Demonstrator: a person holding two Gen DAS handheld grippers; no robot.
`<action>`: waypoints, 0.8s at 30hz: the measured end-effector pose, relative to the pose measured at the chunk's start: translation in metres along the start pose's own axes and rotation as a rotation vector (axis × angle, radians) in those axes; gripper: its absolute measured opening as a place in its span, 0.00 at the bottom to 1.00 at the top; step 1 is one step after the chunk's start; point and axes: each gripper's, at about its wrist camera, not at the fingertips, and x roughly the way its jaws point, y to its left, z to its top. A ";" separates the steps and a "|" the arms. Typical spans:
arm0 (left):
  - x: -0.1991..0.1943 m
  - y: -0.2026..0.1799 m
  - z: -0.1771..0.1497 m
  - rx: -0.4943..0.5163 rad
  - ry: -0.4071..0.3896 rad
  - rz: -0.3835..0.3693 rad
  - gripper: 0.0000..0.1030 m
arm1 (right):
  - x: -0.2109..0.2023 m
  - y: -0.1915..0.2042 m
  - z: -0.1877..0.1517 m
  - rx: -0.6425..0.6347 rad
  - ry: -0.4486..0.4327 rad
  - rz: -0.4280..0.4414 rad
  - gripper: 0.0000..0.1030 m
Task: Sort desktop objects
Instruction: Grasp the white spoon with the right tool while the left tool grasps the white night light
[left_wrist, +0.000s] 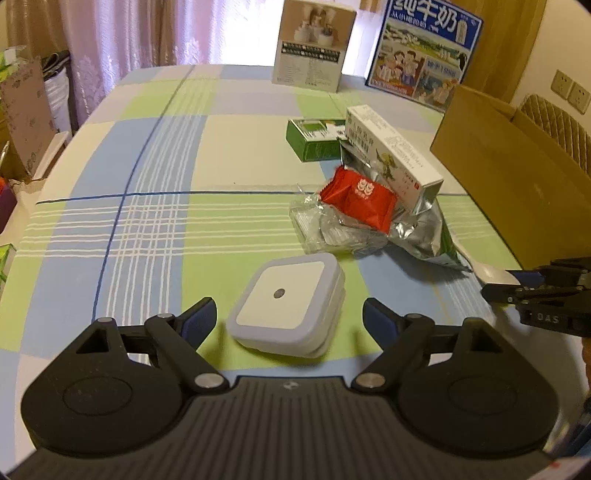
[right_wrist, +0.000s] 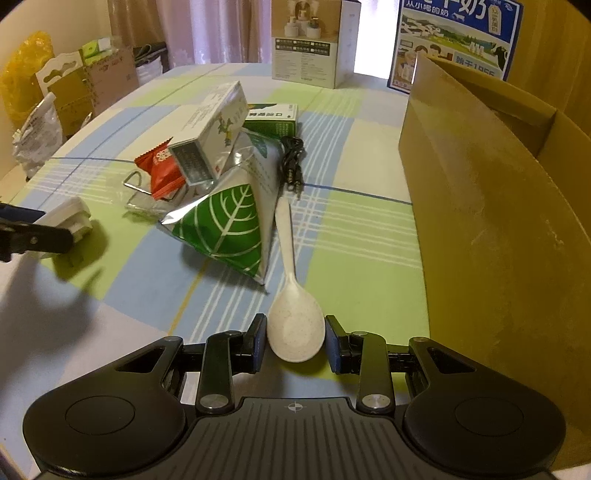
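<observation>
- The left claw (left_wrist: 290, 314) stands wide open, low over the worktop (left_wrist: 155, 229); the square white night light (left_wrist: 288, 308) lies between its two fingers, and neither blue pad touches it.
- The right claw (right_wrist: 295, 341) is about half open around the bowl of the white spoon (right_wrist: 295, 328). The left pad is at the bowl's edge and the right pad is just beside it — I cannot tell if they press on it.
- The spoon handle points to 12 o'clock and runs along the green leaf-print bag (right_wrist: 225, 229).
- At 11 o'clock from the spoon bowl there is a heap: the silver-white carton (right_wrist: 212, 136) leans tilted on the bag, and the red snack packet (right_wrist: 162, 168) is just beside it at 9 o'clock.
- A green box (right_wrist: 275, 120) lies behind the heap, and a black cable (right_wrist: 291, 162) is coiled near it at 5 o'clock.
- The brown cardboard box (right_wrist: 491, 221) stands open at 3 o'clock of the right claw — well apart from the night light.
- At the far edge of the worktop, at 12 o'clock, stand a beige product box (left_wrist: 314, 48) and a blue milk carton (left_wrist: 424, 51), upright.
</observation>
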 end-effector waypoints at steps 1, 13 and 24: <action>0.003 0.002 0.001 0.003 0.006 -0.009 0.81 | 0.000 0.000 0.000 0.002 0.000 0.001 0.29; 0.017 -0.001 0.006 0.011 0.098 -0.066 0.61 | -0.002 -0.003 0.000 0.030 0.011 -0.004 0.29; 0.012 -0.014 0.009 -0.105 0.095 -0.075 0.64 | -0.003 -0.004 0.000 0.034 0.010 -0.008 0.29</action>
